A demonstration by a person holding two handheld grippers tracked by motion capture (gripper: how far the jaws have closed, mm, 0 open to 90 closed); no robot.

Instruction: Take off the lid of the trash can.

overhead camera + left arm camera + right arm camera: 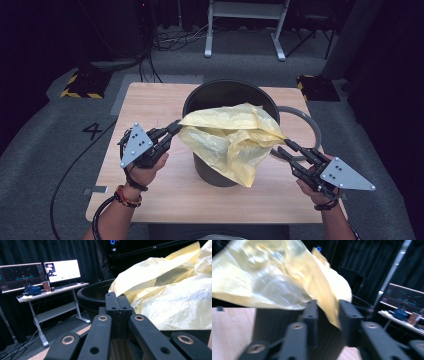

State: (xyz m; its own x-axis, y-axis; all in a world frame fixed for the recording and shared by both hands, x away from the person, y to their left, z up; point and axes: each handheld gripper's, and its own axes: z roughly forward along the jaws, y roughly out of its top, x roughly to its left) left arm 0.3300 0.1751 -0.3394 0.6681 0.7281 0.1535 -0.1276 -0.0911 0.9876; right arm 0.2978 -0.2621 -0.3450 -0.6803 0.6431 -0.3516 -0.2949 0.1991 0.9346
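Mid bag-fitting: left gripper (176, 126) clamped on the yellow bag (235, 137), right gripper (281, 148) jaws parted around its edge, so next is probably stretching it over the black bucket (200, 97) rim.

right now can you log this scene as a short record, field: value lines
work in hand: fitting a yellow bag into a black bin
bin: upright on the wooden table
bag: draped over the bin's near rim, partly inside
left gripper: shut on the bag's left edge
right gripper: jaws apart, bag edge between them, not pinched
grey ring: flat on the table, right of the bin
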